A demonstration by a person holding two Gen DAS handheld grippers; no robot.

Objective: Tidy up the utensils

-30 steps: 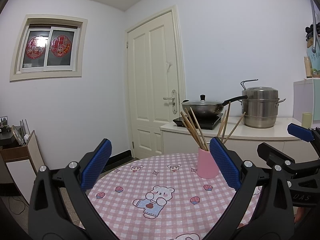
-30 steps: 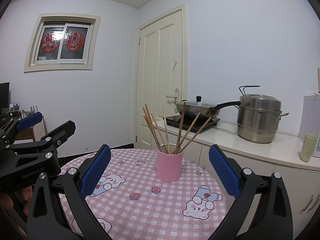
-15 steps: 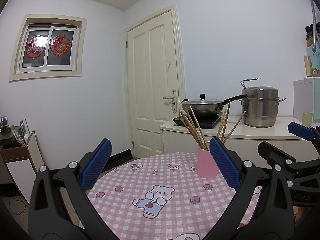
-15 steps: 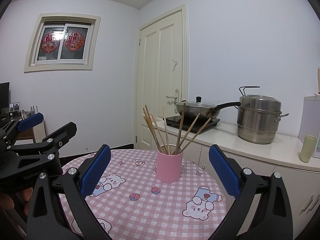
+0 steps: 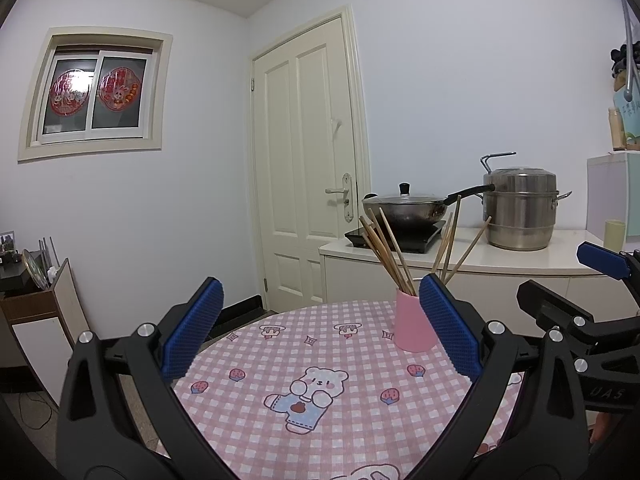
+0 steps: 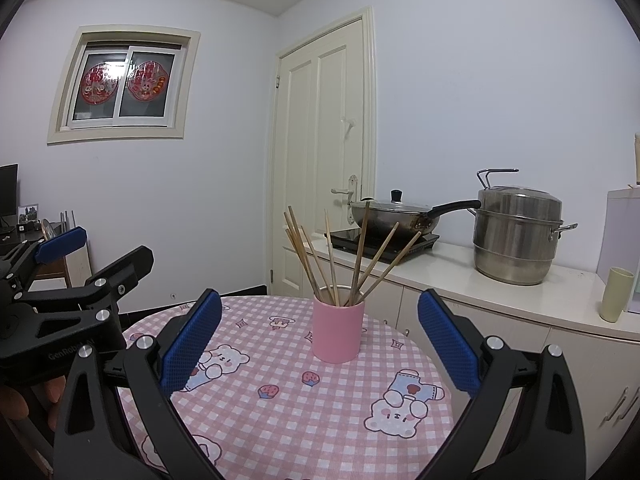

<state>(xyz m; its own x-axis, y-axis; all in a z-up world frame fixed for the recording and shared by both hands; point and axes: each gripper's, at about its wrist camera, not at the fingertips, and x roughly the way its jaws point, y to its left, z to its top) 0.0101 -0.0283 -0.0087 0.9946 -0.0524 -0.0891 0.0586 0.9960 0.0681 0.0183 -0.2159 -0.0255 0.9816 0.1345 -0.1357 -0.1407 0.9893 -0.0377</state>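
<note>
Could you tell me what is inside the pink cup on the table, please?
The pink cup holds a loose bunch of wooden chopsticks, fanned out above its rim. Their lower ends and the cup's bottom are hidden by its wall.

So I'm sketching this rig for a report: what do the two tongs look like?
Both tongs, left and right, match: matte black plastic frames with triangular cut-outs and silver screws, and fingers faced with blue textured pads. White lettering marks the body of each, partly legible.

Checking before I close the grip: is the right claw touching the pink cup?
Apart. In the right wrist view, the pink cup stands between the open right claw pads, with checked tablecloth showing on both sides.
</note>
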